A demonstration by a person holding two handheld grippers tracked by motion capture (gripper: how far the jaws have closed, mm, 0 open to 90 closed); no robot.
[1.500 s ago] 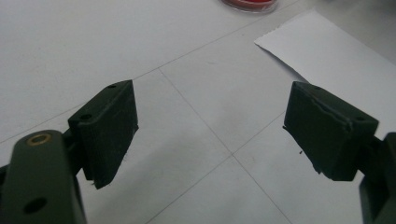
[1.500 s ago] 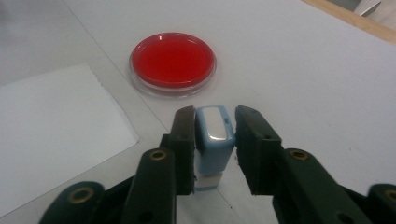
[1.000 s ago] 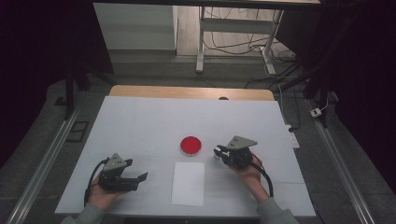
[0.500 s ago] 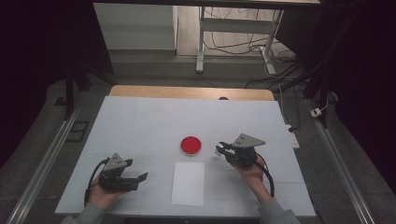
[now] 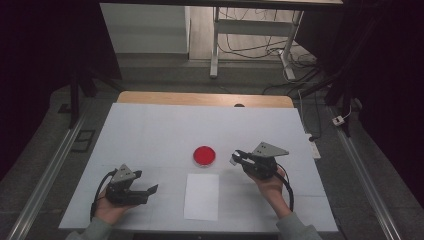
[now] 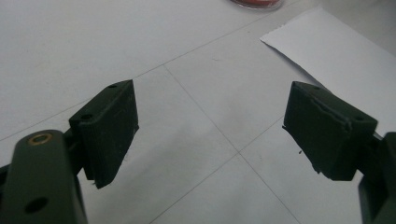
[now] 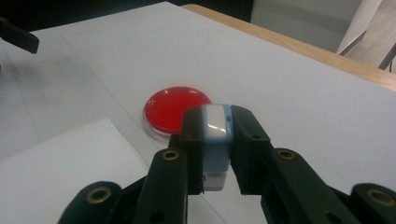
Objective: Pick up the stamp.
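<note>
A round red dish (image 5: pixel 204 156) sits on the white table (image 5: pixel 150 130), with a white paper sheet (image 5: pixel 201 196) just in front of it. My right gripper (image 5: pixel 236 157) hovers to the right of the dish and points at it. In the right gripper view this gripper (image 7: pixel 215 122) is shut on a small pale-blue and white block (image 7: pixel 215 140), with the red dish (image 7: pixel 175 105) just beyond. My left gripper (image 5: pixel 152 190) rests low at the front left, pointing toward the paper. Its jaws stand wide open over bare table, with nothing between them (image 6: pixel 210 126).
The table's wooden far edge (image 5: pixel 205 99) runs across the back. Beyond it are a metal stand (image 5: pixel 215 45) and loose cables (image 5: pixel 260 45) on the floor. Metal rails (image 5: pixel 45 175) flank both sides of the table. A jaw of the left gripper (image 7: pixel 18 35) shows far off.
My right gripper has shifted slightly to the right and tipped up a little, still holding the small block. The left gripper, dish and paper have not moved.
</note>
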